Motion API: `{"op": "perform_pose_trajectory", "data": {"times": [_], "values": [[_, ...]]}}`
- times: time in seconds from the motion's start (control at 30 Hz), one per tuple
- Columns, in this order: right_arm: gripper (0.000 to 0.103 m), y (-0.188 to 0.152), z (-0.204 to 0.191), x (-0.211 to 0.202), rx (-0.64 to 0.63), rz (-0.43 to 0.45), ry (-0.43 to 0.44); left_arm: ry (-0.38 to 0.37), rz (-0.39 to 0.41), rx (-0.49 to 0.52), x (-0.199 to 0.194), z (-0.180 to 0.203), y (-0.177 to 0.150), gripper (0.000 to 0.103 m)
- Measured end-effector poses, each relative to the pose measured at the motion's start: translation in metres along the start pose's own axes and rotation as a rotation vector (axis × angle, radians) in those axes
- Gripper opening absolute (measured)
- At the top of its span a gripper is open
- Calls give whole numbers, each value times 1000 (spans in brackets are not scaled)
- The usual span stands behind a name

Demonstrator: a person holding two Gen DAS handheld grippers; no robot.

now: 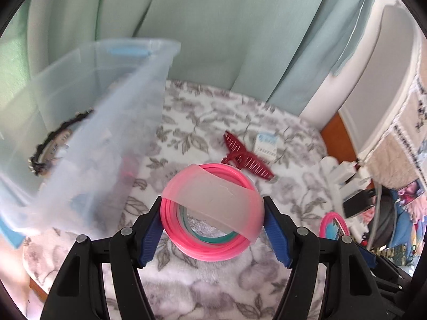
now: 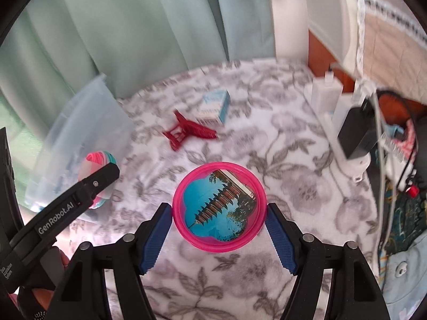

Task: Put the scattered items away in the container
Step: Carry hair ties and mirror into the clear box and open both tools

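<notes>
My left gripper (image 1: 212, 214) is shut on a pink ring bundle (image 1: 213, 210) wrapped in a pale band, held above the floral cloth beside the clear plastic bin (image 1: 88, 112). The bundle also shows in the right wrist view (image 2: 97, 177) next to the bin (image 2: 80, 133). My right gripper (image 2: 218, 214) is shut on a round pink mirror (image 2: 219, 210) with a blue picture; the mirror also shows in the left wrist view (image 1: 334, 224). A red hair claw (image 1: 246, 160) (image 2: 188, 132) and a small white-blue box (image 1: 265, 145) (image 2: 213, 106) lie on the cloth.
A dark beaded band (image 1: 53, 144) lies inside the bin. A white power strip with a black adapter (image 2: 357, 136) and cables sits at the cloth's right edge. Green curtains (image 2: 120, 26) hang behind. Clutter lies off the right side.
</notes>
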State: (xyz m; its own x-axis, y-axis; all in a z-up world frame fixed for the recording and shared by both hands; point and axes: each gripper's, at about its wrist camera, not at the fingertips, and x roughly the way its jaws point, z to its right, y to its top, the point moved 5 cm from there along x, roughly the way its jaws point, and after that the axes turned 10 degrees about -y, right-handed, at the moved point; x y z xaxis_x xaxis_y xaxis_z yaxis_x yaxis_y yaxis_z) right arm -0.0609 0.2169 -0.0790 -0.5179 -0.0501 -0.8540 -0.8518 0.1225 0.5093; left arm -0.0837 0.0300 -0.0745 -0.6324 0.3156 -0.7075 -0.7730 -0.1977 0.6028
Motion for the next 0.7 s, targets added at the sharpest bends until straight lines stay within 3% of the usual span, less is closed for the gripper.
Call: {"op": "perform_pose_trajectory", "data": {"times": [0.3,0.7], "values": [[74,21,-21,-70,-29,156,5,-74,138,-7,-78,9,29,71],[74,78,-73,-163,-119,400,11,-138,325,-5,-155,5,81,71]]}}
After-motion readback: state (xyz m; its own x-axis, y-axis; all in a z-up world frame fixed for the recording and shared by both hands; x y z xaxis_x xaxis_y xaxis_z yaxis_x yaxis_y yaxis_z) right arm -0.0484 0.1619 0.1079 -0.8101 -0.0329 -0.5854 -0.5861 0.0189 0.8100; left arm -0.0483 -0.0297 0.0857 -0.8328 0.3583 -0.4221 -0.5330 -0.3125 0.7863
